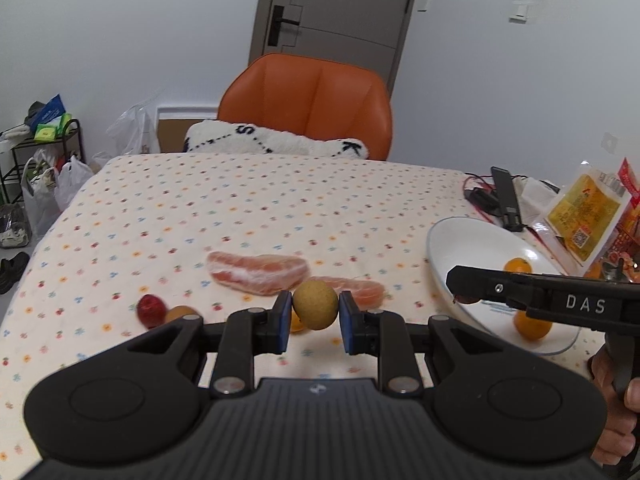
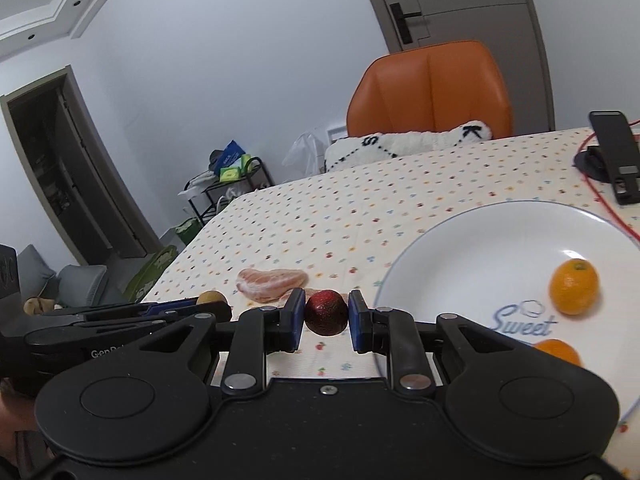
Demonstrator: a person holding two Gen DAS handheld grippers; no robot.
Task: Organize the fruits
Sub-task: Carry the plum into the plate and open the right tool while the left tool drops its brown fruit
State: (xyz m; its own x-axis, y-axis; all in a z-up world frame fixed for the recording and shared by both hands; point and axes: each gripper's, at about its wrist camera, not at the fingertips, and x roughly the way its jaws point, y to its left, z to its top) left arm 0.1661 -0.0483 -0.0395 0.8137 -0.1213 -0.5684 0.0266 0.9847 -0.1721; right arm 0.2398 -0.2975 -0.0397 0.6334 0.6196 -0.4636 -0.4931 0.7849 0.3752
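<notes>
With two oranges (image 2: 575,287) already on the plate (image 2: 480,240), I held a yellow fruit (image 1: 315,305) in my left gripper (image 1: 315,316) and a red fruit (image 2: 326,312) in my right gripper (image 2: 326,320), pomelo pieces (image 1: 258,272) remaining.

Lower orange (image 2: 558,351) half hidden by gripper

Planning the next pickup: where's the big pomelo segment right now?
The big pomelo segment lies on the tablecloth mid-table, left of the white plate, just beyond the yellowish round fruit in the left gripper.
</notes>
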